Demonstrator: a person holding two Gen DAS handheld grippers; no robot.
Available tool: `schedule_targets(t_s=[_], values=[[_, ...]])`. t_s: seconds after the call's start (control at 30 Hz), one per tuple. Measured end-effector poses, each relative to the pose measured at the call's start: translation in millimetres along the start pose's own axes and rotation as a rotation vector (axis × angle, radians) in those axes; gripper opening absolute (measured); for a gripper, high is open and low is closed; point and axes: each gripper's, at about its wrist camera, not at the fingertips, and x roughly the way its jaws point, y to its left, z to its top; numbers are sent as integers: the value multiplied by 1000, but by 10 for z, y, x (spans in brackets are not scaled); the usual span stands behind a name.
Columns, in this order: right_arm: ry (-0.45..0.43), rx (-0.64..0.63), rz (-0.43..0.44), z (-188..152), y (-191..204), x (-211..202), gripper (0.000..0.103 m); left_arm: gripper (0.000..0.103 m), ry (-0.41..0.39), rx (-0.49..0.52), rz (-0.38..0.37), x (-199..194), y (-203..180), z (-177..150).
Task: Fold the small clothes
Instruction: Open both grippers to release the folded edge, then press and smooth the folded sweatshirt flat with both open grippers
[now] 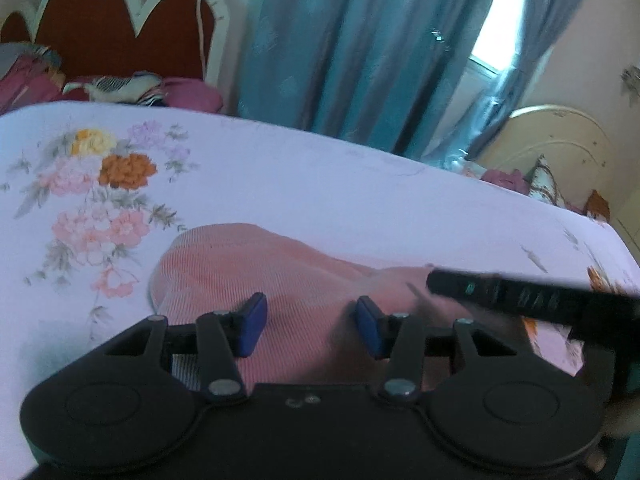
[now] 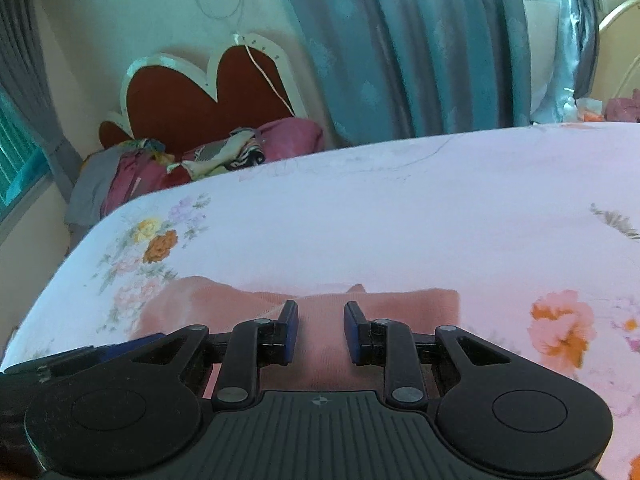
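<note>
A pink ribbed garment (image 1: 240, 264) lies crumpled on the floral bedsheet (image 1: 280, 184). My left gripper (image 1: 311, 304) hovers just over its near part, blue pads wide apart with only cloth showing below the gap. From the right, a dark finger of the right gripper (image 1: 520, 292) reaches over the garment's right end. In the right wrist view the same garment (image 2: 400, 304) lies flat across the sheet (image 2: 360, 220). My right gripper (image 2: 321, 306) stands above its near edge with a narrower gap between the pads and nothing pinched. The left gripper (image 2: 120, 346) shows at the lower left.
A red scalloped headboard (image 1: 112, 20) with pillows and piled clothes (image 1: 120, 88) stands at the far left end of the bed. Blue curtains (image 1: 360, 40) hang behind the bed's far edge. A second cream headboard (image 1: 560, 140) is at the right.
</note>
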Motion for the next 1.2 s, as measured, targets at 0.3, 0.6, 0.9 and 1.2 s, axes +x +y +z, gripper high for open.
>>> schedule_targets(t_s=[0.3, 0.6, 0.9, 1.2], values=[[-36, -28, -106, -94, -171, 356, 26, 50, -4, -75, 80, 321, 169, 80], [-48, -97, -61, -131, 10, -82, 26, 48, -36, -31, 80, -19, 54, 12], [-25, -196, -60, -573, 146, -486, 26, 49, -47, 61, 86, -434, -137, -195], [12, -262, -145, -967, 24, -605, 26, 53, -26, 183, 116, -718, -287, -667]])
